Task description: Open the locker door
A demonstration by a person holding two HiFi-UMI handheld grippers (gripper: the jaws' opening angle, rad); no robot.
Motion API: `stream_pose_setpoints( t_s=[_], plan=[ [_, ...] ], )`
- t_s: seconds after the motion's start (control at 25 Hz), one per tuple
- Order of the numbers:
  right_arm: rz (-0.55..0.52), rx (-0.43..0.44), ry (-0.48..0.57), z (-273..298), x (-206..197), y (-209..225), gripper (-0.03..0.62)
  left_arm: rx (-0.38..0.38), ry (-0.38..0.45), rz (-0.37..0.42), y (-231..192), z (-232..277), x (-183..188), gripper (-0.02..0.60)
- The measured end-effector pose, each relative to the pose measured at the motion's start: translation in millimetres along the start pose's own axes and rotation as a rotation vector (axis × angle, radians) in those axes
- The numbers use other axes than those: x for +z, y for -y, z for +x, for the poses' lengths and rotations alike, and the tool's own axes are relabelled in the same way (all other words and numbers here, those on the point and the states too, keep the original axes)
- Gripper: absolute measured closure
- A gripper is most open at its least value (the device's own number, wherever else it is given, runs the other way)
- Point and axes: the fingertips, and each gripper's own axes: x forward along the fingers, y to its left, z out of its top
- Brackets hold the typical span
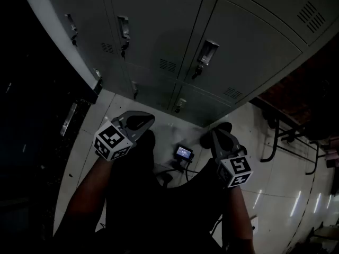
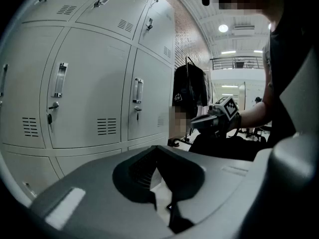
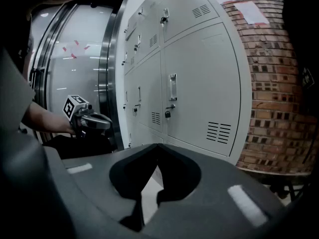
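A bank of grey locker doors [image 1: 159, 20] stands ahead of me, all closed, each with a recessed metal handle [image 1: 207, 52] and a small lock below it. My left gripper [image 1: 139, 121] and right gripper [image 1: 220, 131] are held low in front of my body, well short of the lockers and touching nothing. Both are shut, jaw tips together with nothing between them. In the left gripper view the closed tips [image 2: 157, 148] point at a locker door [image 2: 92, 93]. The right gripper's closed tips [image 3: 158, 146] face another locker door [image 3: 199, 93] with a padlock [image 3: 168, 114].
A small device with a lit screen [image 1: 184, 152] and cables lie on the pale floor between the grippers. Black metal frames [image 1: 280, 136] stand at the right, a brick wall [image 3: 279, 83] ends the locker row, a dark coat [image 2: 189, 91] hangs beyond, and a glass door [image 3: 65, 59] is at the left.
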Motion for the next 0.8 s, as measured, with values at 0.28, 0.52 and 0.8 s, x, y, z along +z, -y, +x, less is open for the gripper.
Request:
stream_pose_setpoints(
  t_s=[0.28,0.52,0.8],
  plan=[
    [-0.091,-0.018,-0.055,22.2,4.2,-4.2,0.591,-0.02,0.001,-0.007,6.1,1.3,-0.2,0.569],
    [-0.279,-0.046,-0.094,60.2,26.7,-1.2,0.556,-0.02,0.013,-0.003,5.4,1.2,1.8,0.569],
    [-0.671,-0.238,-0.234,109.5,57.2,37.8,0.542,-0.02,0.015,-0.009,5.0,-0.5,1.4,0.569]
  ],
)
